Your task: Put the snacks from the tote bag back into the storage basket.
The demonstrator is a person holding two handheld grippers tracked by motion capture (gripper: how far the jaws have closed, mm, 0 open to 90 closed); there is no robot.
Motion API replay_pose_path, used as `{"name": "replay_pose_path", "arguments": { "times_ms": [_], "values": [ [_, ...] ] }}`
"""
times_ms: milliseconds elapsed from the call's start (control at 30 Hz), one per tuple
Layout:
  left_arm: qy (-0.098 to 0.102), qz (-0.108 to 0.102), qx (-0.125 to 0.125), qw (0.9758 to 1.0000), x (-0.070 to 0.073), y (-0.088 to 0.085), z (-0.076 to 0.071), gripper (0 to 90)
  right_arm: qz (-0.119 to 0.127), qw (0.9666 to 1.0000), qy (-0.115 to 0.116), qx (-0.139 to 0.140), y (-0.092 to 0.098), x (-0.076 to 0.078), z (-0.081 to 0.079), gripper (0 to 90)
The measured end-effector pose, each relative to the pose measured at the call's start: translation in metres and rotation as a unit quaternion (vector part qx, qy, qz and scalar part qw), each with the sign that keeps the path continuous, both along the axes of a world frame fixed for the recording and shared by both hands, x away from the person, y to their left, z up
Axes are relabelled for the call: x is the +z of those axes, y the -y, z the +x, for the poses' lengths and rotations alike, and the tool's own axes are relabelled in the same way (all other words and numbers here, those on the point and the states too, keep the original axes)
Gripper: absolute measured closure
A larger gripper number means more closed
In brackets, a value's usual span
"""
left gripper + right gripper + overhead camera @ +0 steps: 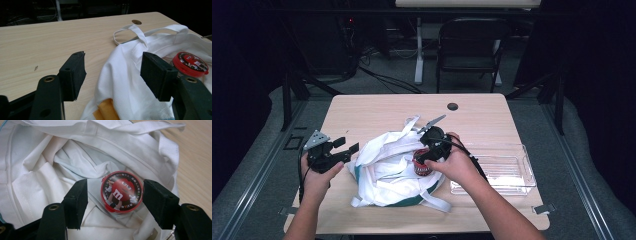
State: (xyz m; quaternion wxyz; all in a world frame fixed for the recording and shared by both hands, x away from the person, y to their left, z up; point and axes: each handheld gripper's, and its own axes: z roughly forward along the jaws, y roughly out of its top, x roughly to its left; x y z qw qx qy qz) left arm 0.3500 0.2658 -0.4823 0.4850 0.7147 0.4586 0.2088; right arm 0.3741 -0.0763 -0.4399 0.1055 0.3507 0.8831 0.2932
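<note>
Pale wooden table (377, 107) in a dim room, black chair (471, 47) behind.

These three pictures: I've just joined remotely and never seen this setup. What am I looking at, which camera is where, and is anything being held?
There is no robot here: a person at a table holds a two-jaw tool in each hand. The high view looks down from above the person's side. There, the left hand-held gripper is at the left, and the right hand-held gripper is over a crumpled white cloth bag. A clear plastic tray lies to the right.

The other two pictures come from cameras riding on the grippers, looking along their black jaws. The left gripper view shows open jaws beside the bag, gripping nothing. The right gripper view shows a red-lidded candy jar sitting in the bag between its jaws; gaps show on both sides, so the jar is not gripped.
</note>
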Motion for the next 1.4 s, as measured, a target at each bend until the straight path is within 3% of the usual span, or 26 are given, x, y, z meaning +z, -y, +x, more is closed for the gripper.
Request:
{"name": "replay_pose_path", "arguments": {
  "times_ms": [133, 267, 667, 1000, 1400],
  "values": [
    [0.001, 0.000, 0.000, 1.0000, 0.000, 0.000, 0.000, 36.7, -0.003, 0.9999, -0.008, -0.005, -0.002, -0.005, 0.004, 36.0],
    [0.001, -0.001, 0.000, 1.0000, 0.000, 0.000, 0.000, 36.7, -0.009, 0.9994, -0.033, -0.005, -0.004, -0.010, 0.009, 32.6],
    [0.000, 0.000, 0.000, 1.0000, 0.000, 0.000, 0.000, 36.7, -0.050, 0.9955, -0.080, -0.006, -0.019, -0.018, 0.020, 21.8],
    [-0.001, 0.001, 0.000, 1.0000, 0.001, -0.001, 0.000, 36.7, -0.064, 0.9925, -0.103, -0.018, -0.024, -0.022, 0.032, 21.1],
    [0.002, -0.001, 0.000, 1.0000, 0.000, 0.000, 0.000, 36.7, -0.093, 0.9899, -0.104, -0.024, -0.028, -0.037, 0.037, 21.7]
  ]
}}
